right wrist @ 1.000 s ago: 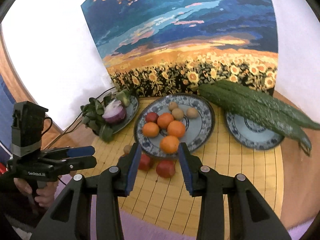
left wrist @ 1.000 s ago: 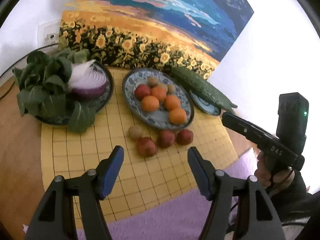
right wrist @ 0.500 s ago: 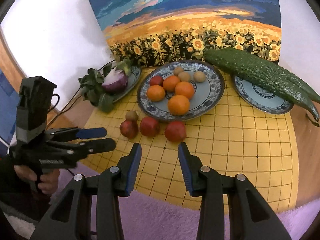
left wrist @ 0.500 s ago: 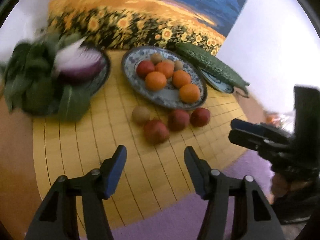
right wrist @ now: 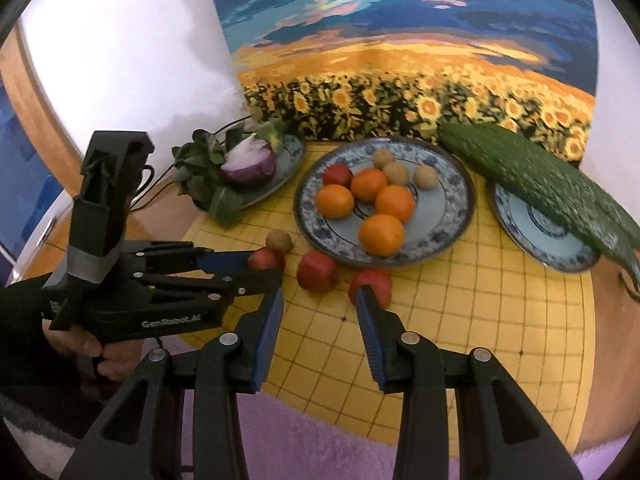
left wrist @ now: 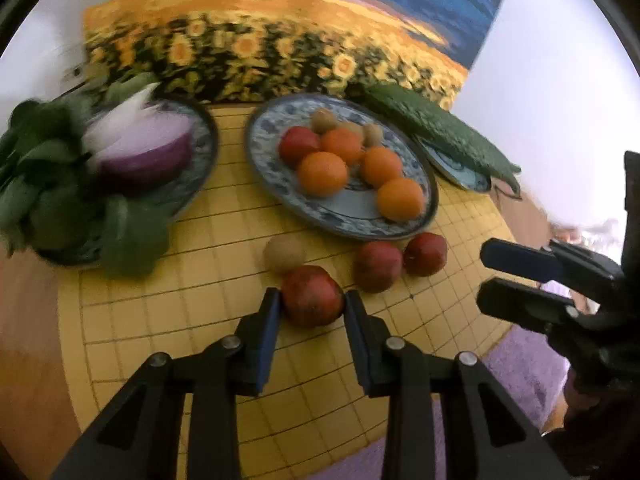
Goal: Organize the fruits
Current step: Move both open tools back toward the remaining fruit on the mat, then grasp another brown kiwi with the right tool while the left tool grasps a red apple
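Purple fuzzy cloth (right wrist: 320, 452) covers the near edge of the table, and on it lies a round yellow mat with a grid of dark lines (left wrist: 208, 280). Nearest on this mat, the left gripper (left wrist: 312, 308) has its jaws just closed in around a dark red round fruit (left wrist: 312, 295); a second ago they stood wide apart and well before it, and now both blue pads seem to touch its sides, so I judge it is pinched. It still rests on the mat. The right gripper (right wrist: 320, 304) is a little spread and holds nothing; one pad stands in front of another red fruit (right wrist: 372, 282), but I cannot tell if it touches.

Just behind the pinched fruit lies a small brown round fruit (left wrist: 285, 254), and beside it two more red fruits. Further back is the blue patterned ceramic plate (left wrist: 340, 216) with four oranges (left wrist: 322, 173), one red fruit and some small brown ones. To its left stands a plate with half of a purple onion (left wrist: 144, 148) and green leaves; to its right, long green cucumbers (right wrist: 532, 178) lie over a small plate. A sunflower painting (right wrist: 400, 40) leans on the white wall.

The closing means the pick has begun; the lift to the fruit plate is probably next.
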{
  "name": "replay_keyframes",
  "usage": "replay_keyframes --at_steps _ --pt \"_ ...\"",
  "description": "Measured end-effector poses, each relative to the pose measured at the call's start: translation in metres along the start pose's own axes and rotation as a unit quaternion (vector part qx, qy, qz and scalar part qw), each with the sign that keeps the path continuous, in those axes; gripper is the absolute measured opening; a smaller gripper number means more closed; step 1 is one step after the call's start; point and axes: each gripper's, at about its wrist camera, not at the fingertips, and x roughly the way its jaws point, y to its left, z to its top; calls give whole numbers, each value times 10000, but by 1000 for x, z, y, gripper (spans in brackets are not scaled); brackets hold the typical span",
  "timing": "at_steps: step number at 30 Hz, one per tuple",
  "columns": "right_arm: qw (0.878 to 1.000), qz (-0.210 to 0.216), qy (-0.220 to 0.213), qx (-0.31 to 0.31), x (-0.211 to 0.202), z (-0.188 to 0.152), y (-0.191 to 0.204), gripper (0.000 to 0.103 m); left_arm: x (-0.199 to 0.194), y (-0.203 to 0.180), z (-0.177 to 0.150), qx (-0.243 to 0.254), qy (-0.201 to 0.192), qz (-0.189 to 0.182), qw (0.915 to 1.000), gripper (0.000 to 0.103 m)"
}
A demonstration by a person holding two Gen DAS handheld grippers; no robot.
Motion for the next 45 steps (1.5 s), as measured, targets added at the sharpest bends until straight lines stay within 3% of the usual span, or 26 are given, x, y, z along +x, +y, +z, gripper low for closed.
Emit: replay_keyframes --at_steps 8,16,19,21,25,28,32,34,38,41,45 --pt "9974 -112 31 -707 36 26 37 38 -20 32 -21 -606 -136 80 9980 33" --pt "9853 -391 528 -1575 89 34 68 34 -24 44 -21 -676 -215 71 9975 34" --pt "9850 -399 551 -1584 97 36 68 33 -24 46 -22 -689 -222 24 9974 34" --pt "9859 -412 618 -1502 105 38 66 26 -24 47 -21 -714 -216 27 9972 34" --pt "9871 -343 562 -1457 108 37 63 25 -28 48 -21 -792 -272 -14 9965 34" --pt "9921 161 491 -1143 90 38 56 25 -36 37 -14 -658 -438 -28 9969 34" --pt "9978 433 19 -497 53 43 30 25 -45 9 4 -266 -697 -153 9971 34" --pt "9992 309 -233 -88 35 47 5 25 -44 -1 20 -102 -783 -229 9966 34" --pt "9975 -154 -489 489 21 56 -37 25 -26 -6 62 -235 -688 -267 9970 34" --pt "9936 -138 -588 957 18 63 -65 25 -17 -5 86 -280 -656 -343 9969 34" --pt "9926 -163 -556 1068 24 68 -81 25 -8 -6 107 -177 -617 -276 9976 34"
